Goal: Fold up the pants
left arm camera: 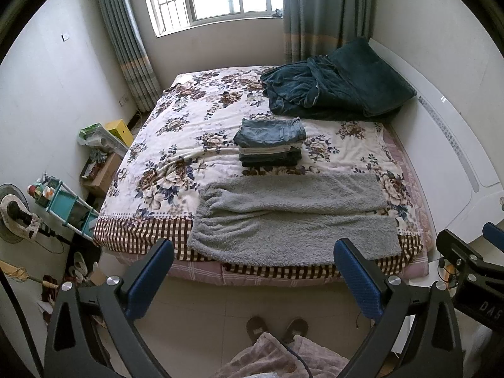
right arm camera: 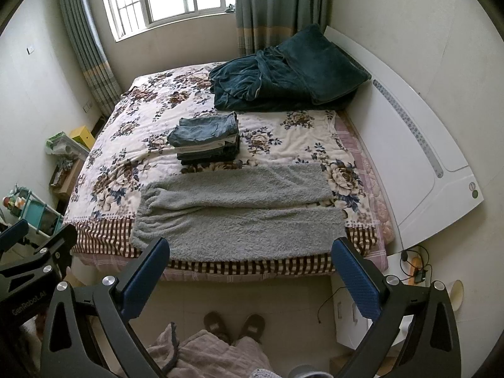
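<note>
On the bed, the pants lie across its near edge, the stack of folded clothes just behind them at mid-bed, and the blanket behind that, far right, by the headboard.

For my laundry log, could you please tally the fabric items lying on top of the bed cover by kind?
Grey fleece pants, spread flat: 1
Stacks of folded clothes: 1
Dark green blankets, bundled by the headboard: 1
Total: 3
</note>
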Demonstrator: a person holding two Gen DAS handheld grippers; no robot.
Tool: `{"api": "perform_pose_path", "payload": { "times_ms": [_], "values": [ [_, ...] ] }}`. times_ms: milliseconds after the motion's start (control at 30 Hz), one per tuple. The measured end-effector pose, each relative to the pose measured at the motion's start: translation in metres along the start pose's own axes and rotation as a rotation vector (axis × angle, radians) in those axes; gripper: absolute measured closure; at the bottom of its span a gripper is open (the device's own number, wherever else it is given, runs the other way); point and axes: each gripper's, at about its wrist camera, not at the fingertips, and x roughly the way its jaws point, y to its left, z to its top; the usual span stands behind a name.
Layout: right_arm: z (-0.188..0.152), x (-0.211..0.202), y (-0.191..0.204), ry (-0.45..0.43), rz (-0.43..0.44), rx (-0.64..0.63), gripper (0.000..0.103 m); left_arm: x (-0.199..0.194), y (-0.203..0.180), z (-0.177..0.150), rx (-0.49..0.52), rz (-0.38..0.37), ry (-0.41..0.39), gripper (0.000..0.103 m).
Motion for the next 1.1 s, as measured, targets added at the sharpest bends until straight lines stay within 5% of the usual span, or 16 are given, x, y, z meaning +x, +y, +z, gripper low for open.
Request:
{"api": "perform_pose_path", "payload": {
  "times_ms": [1100],
  "values": [
    [-0.006,0.005,-0.011,0.008,0.014,0.005,0.000,0.010,-0.022,0.004,-0.044,0.022,-0.002,0.000]
  ]
}}
